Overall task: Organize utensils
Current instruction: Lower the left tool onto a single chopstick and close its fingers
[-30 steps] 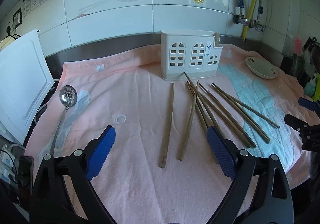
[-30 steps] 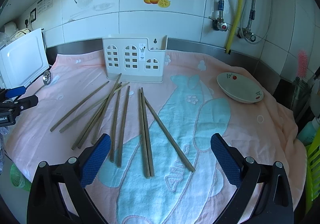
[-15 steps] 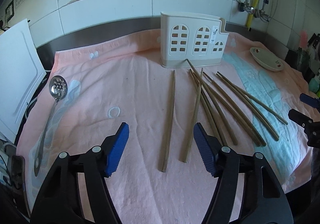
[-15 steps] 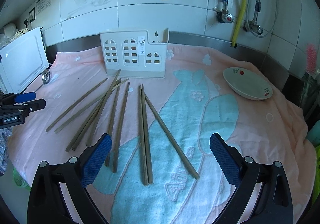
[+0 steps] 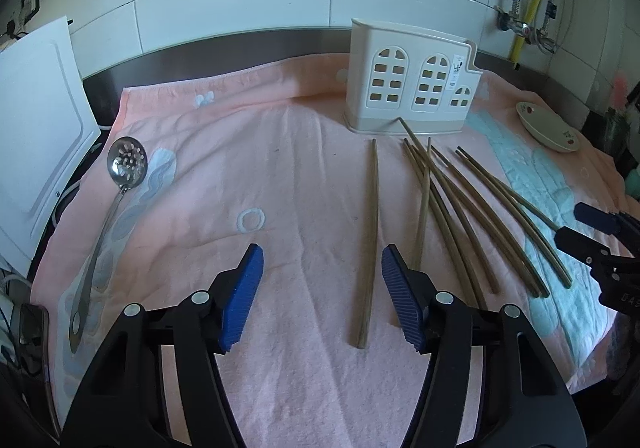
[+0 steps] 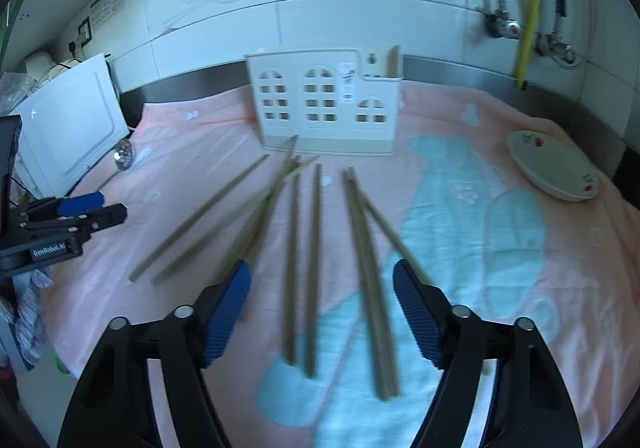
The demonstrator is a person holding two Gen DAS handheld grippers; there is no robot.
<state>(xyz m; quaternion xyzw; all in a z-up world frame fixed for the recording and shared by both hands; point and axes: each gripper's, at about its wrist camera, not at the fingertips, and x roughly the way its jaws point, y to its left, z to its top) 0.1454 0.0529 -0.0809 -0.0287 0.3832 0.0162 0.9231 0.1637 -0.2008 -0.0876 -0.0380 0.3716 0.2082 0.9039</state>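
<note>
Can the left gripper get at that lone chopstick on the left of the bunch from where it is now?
Probably yes. The left gripper is open, and the lone chopstick lies apart from the other chopsticks on the towel, its near end just inside the right finger, nothing over it.

Chopsticks point(image 5: 368, 240): about ten, though overlaps in the fan keep the count from being sure; one lies apart on the left, the others crossed or side by side; holder point(image 5: 408, 88): one; slotted spoon point(image 5: 127, 164): one; dish point(image 5: 548, 126): one; towel point(image 5: 260, 152): one; white board point(image 5: 36, 128): one; hand-held grippers: two, left point(image 5: 322, 300) and right point(image 6: 322, 312).
</note>
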